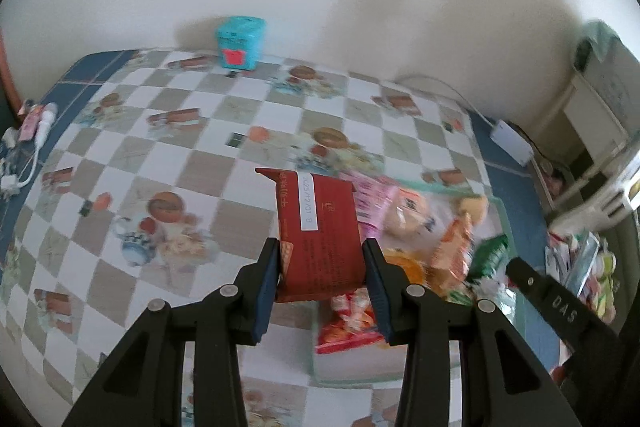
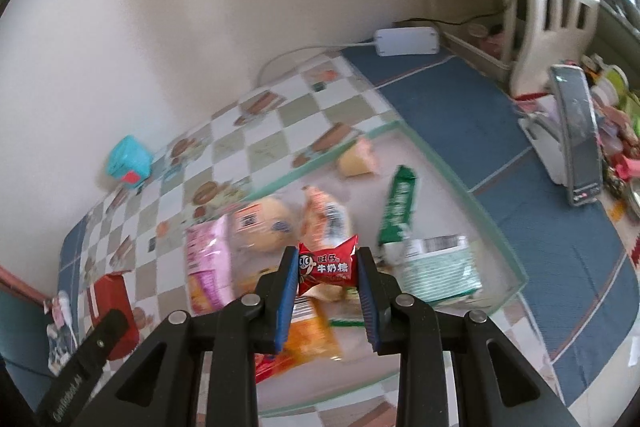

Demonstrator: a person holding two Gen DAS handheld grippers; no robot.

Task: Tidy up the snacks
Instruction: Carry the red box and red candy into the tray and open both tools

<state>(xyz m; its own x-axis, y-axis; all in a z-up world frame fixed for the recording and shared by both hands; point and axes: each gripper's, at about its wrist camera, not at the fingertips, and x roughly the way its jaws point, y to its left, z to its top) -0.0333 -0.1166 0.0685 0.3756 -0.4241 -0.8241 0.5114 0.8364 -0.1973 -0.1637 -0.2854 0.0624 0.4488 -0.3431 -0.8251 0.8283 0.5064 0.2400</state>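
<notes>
My left gripper (image 1: 320, 259) is shut on a dark red snack packet (image 1: 318, 239) with a white date label, held above the checked tablecloth just left of the snack pile. The packet also shows in the right wrist view (image 2: 110, 307). My right gripper (image 2: 327, 263) is shut on a small red milk candy packet (image 2: 328, 265), held above a clear glass tray (image 2: 460, 183). In the tray lie a pink packet (image 2: 208, 263), a round bun (image 2: 264, 223), an orange packet (image 2: 312, 335), a green wafer bar (image 2: 396, 207) and a pale green packet (image 2: 436, 267).
A teal box (image 1: 240, 43) stands at the table's far edge by the wall. A white power strip (image 2: 408, 41) lies on the blue border. Cables and a charger (image 1: 24, 143) lie at the left edge. A cluttered stand (image 2: 576, 131) is on the right.
</notes>
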